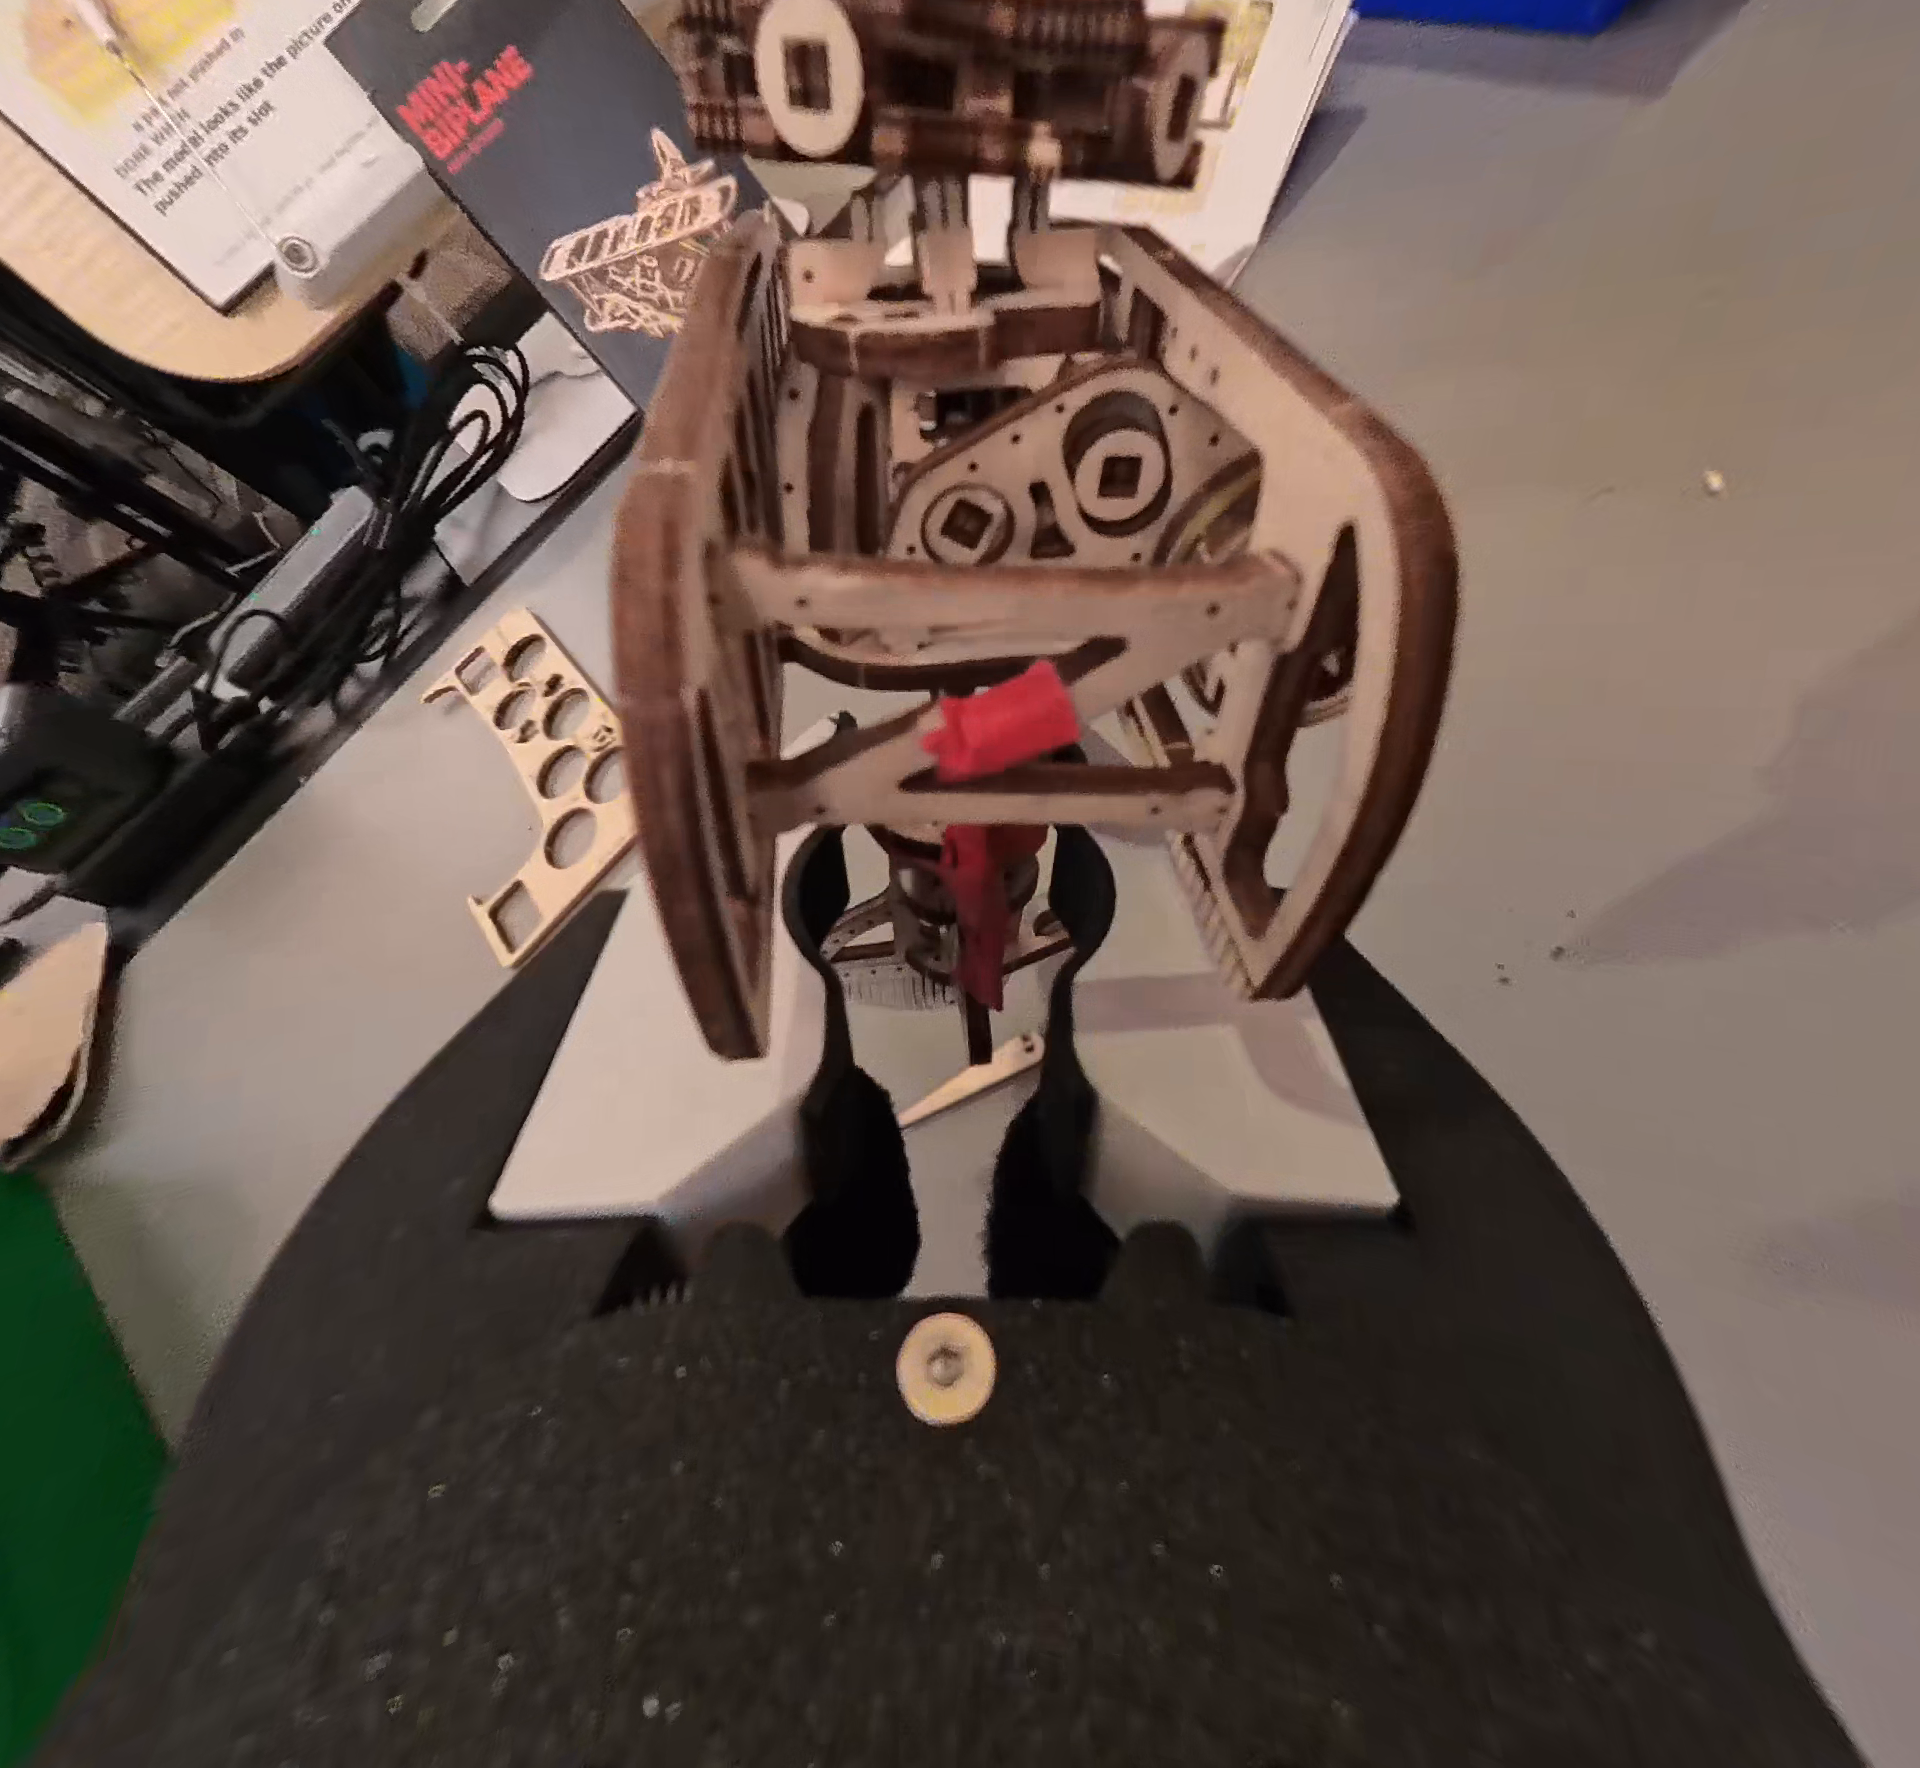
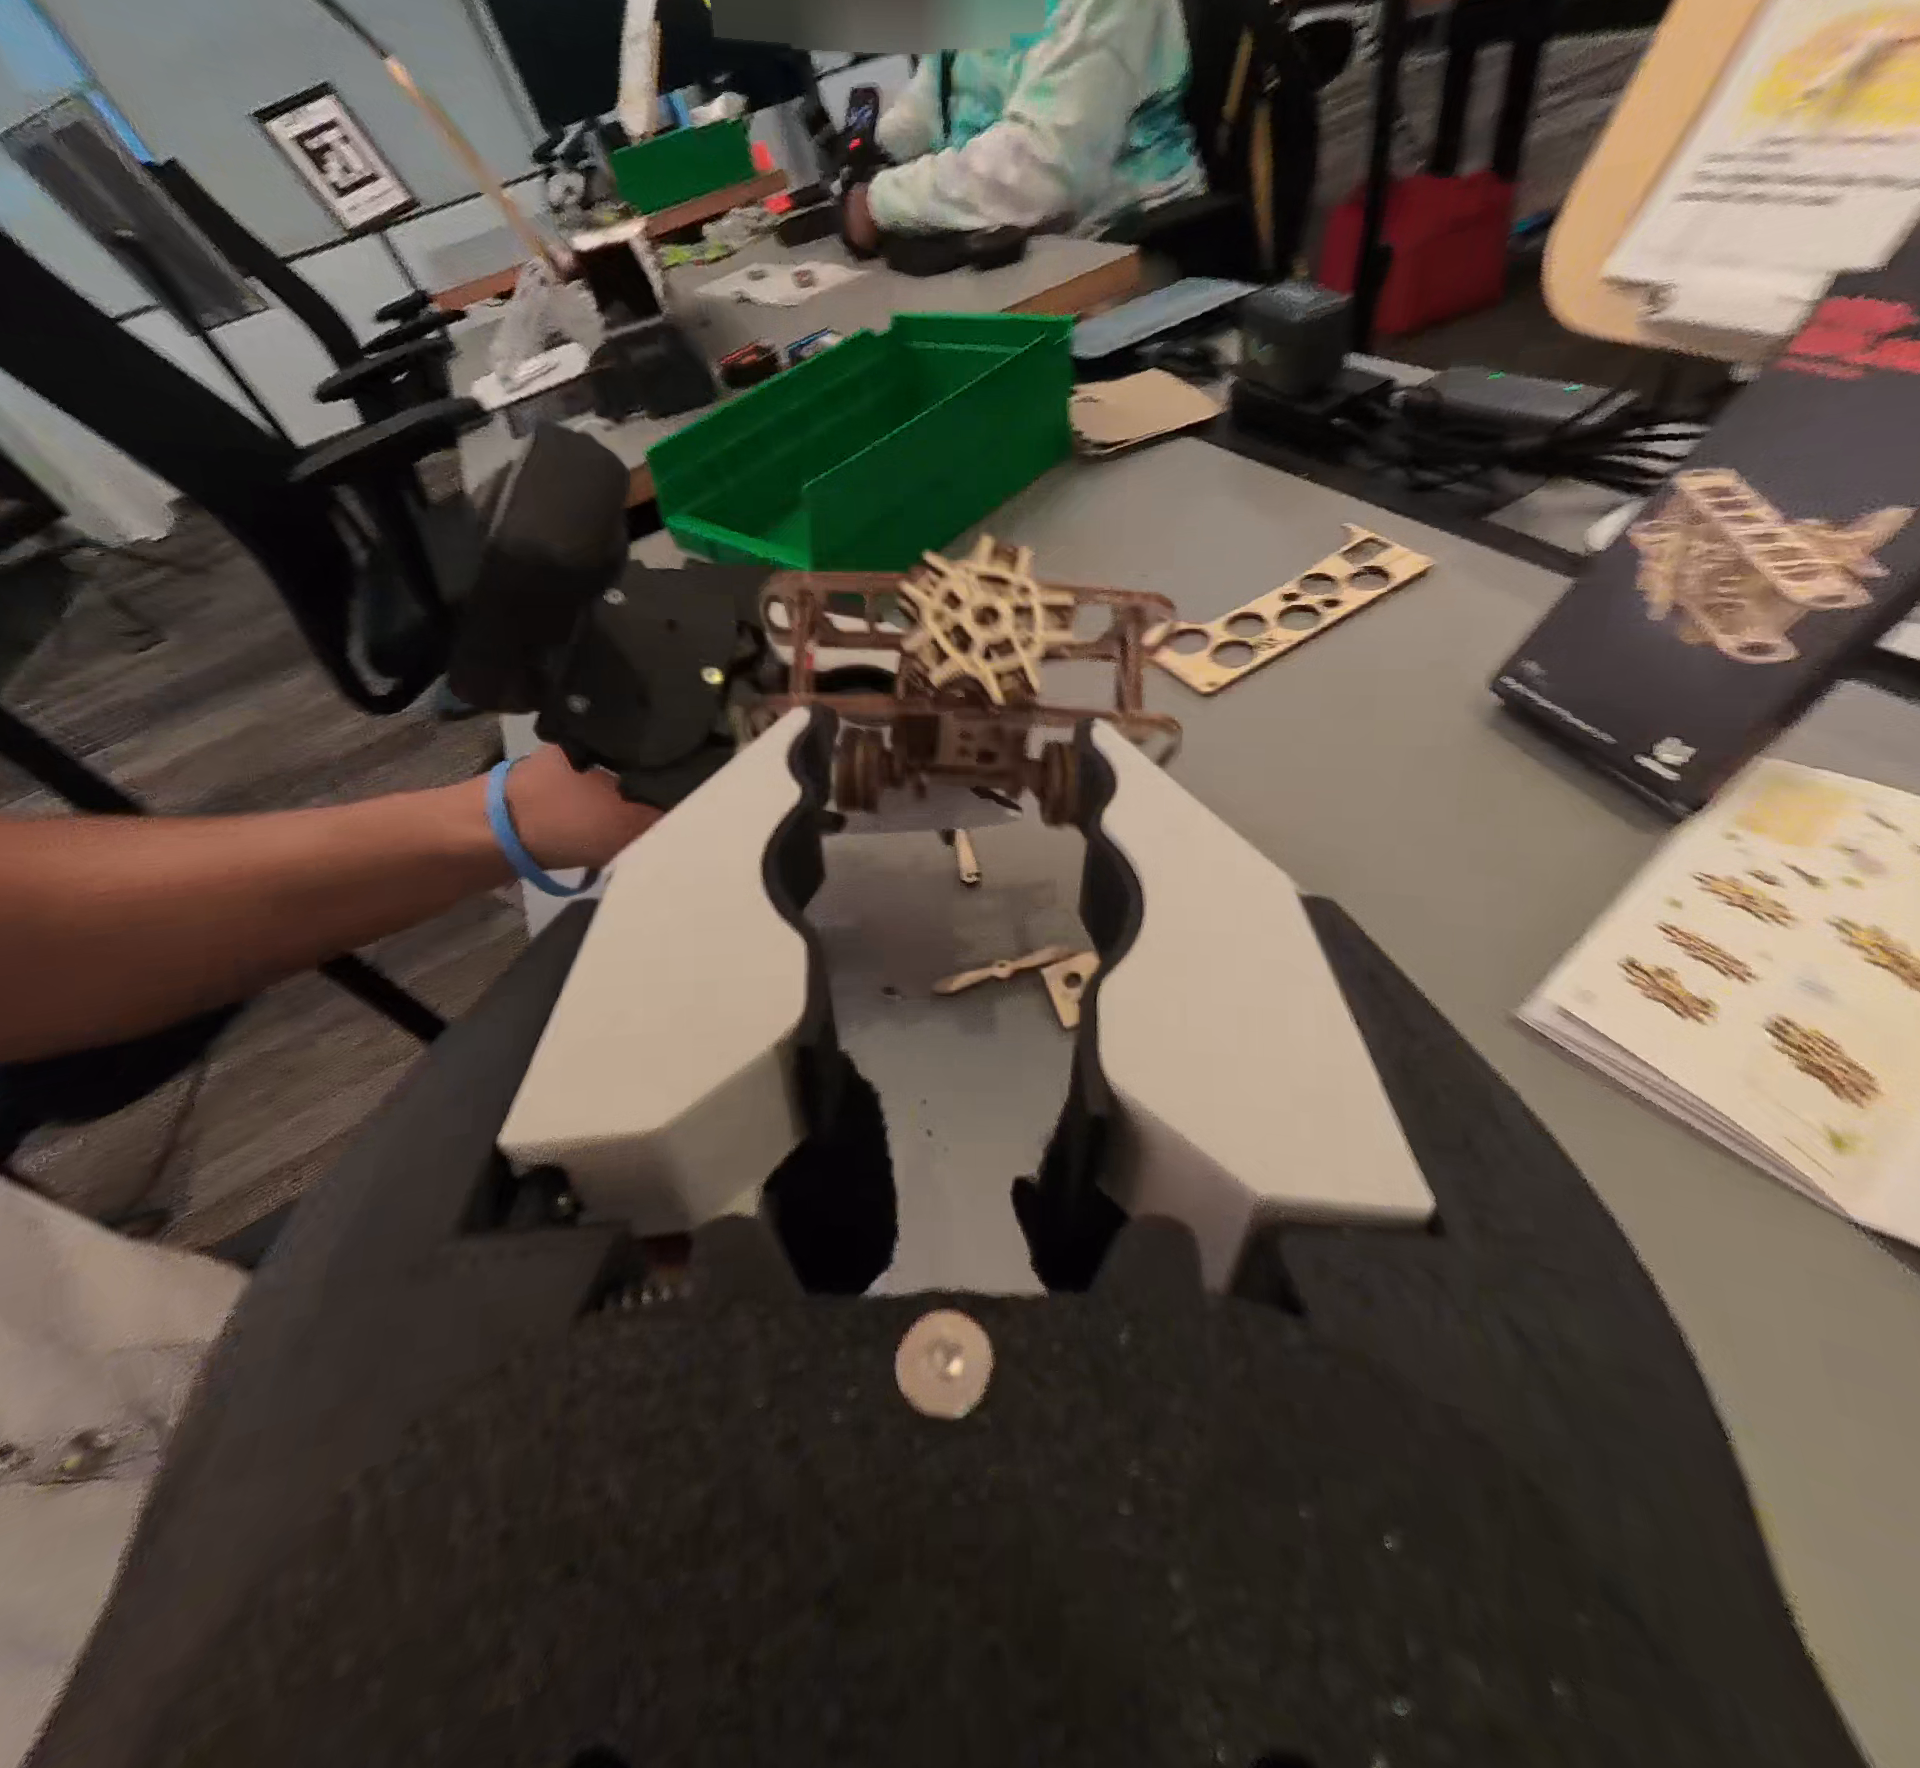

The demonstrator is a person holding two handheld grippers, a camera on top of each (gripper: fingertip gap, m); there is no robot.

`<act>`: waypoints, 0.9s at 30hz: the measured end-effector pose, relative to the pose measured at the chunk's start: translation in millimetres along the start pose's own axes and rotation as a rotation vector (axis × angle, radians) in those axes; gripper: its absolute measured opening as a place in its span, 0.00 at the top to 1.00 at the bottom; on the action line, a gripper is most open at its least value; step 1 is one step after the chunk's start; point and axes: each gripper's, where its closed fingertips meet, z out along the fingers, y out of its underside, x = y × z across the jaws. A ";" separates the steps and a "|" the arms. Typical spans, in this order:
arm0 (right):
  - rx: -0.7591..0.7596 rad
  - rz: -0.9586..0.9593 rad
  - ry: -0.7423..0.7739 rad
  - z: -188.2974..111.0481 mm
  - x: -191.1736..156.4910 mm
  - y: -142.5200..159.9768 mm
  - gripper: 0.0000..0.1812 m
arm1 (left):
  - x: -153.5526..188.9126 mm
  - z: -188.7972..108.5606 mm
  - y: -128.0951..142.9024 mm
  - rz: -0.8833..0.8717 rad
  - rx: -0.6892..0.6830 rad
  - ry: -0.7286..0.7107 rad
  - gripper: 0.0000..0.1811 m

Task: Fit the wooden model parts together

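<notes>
The wooden biplane model [image 1: 997, 606] is held off the grey table [image 1: 1558, 679] by my left gripper [image 1: 951, 877], which is shut on its narrow lower body next to a red part [image 1: 997, 721]. In the right wrist view the model [image 2: 977, 638] shows its pale engine disc and two wheels. My right gripper [image 2: 951, 762] is open, with its fingertips on either side of the wheels; I cannot tell whether they touch. The left gripper [image 2: 623, 658] holds the model from the left. A loose propeller piece [image 2: 997, 970] and a small triangular piece [image 2: 1070, 986] lie on the table under the right gripper.
A punched-out wooden sheet [image 2: 1288, 617] lies behind the model. A green bin [image 2: 883, 451] stands further back. A black box [image 2: 1704, 638] and an open instruction booklet [image 2: 1766, 991] lie to the right. Cables [image 1: 312, 523] run along the table's edge. A person sits at a far desk. One gripper's finger ends stand about 15 centimeters off the other's.
</notes>
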 end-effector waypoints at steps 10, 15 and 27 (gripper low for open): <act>-0.210 -0.040 -0.028 50.3 22.0 21.7 0.75 | 0.3 13.0 7.3 0.124 -0.022 -0.021 0.82; -0.240 -0.019 -0.052 63.4 26.8 28.7 0.78 | -5.2 19.9 6.9 0.161 0.002 -0.029 0.82; -0.268 0.004 -0.051 97.2 44.2 29.1 0.74 | -34.3 42.7 32.0 0.144 -0.074 0.006 0.82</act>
